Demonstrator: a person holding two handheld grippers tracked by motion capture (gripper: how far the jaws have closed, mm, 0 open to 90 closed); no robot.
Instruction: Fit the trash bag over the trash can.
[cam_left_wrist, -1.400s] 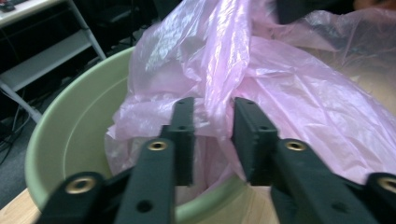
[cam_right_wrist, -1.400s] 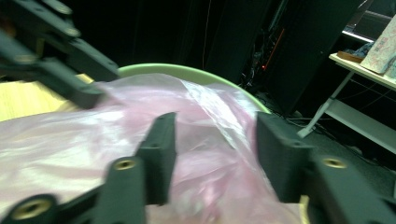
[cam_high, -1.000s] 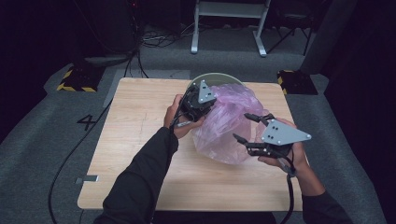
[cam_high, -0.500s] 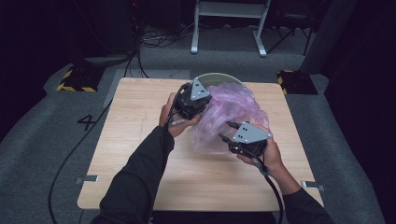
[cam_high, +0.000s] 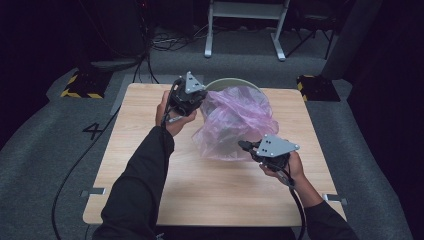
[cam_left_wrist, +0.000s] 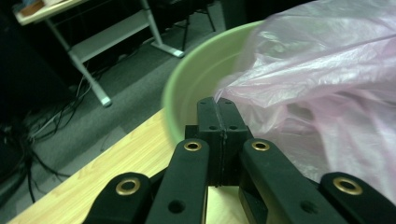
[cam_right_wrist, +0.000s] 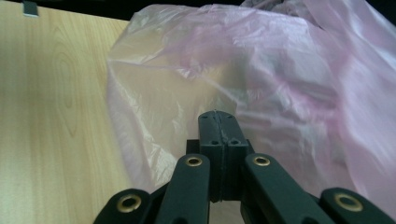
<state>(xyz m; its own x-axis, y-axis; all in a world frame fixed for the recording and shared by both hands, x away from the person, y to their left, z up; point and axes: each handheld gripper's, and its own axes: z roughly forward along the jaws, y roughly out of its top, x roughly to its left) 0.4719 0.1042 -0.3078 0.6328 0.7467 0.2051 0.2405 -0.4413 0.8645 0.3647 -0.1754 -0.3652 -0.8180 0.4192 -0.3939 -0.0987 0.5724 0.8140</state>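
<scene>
Pink bag (cam_high: 235, 122) hides most of the green bowl (cam_high: 227, 83); whether film sits between either gripper's pressed jaws is unclear.

bag (cam_high: 235, 122): thin crinkled glossy pink plastic film | tub (cam_left_wrist: 196, 79): smooth green plastic | desk (cam_high: 135, 125): matt light wood grain

digit "4" (cam_high: 93, 131) marked on grey floor left of table (cam_high: 145, 150).

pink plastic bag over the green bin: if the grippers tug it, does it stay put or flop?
Likely floppy: the pink plastic bag is thin, translucent and crumpled, draped loosely over the green bin. Probably very light, so it should bunch and slide instead of holding shape. The film looks glossy, possibly slippery.
</scene>
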